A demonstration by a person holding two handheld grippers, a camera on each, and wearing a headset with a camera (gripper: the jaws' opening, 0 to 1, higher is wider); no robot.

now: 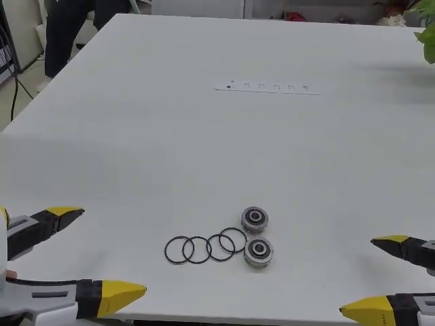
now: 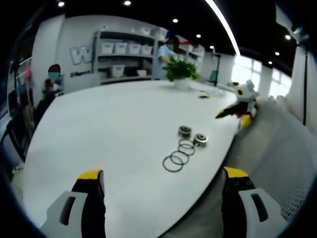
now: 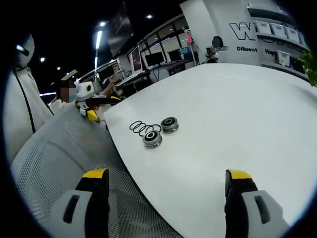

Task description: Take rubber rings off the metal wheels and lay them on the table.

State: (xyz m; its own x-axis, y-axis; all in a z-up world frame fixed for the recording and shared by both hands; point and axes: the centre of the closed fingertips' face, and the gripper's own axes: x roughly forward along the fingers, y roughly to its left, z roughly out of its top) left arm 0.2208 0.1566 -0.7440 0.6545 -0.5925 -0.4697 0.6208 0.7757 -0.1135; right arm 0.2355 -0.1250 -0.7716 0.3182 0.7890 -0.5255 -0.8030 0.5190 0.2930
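**Two open grippers held over a white surface with four loose rings and two wheels**

A wide white surface (image 1: 204, 136) is seen from above, looking forward and down. Near its front edge, four thin black rubber rings (image 1: 204, 248) lie flat in a short row, and each one overlaps the next like links in a chain. Two small metal wheels (image 1: 254, 218) with dark centres lie flat at the right end of the row, one just behind the other. The last ring sits close against them, but whether it touches them cannot be told.

The left gripper (image 1: 112, 252) is at the lower left, above the front edge and well apart from the rings. Its yellow-tipped fingers (image 1: 119, 293) are spread wide and hold nothing. The right gripper (image 1: 359, 276) is at the lower right, also clear of the wheels, and its fingers (image 1: 367, 309) are likewise parted and empty. The rings and wheels lie between the two grippers.

Farther back on the surface is a pale strip (image 1: 267, 87) with small marks. A green plant (image 1: 428, 34) is at the far right corner.
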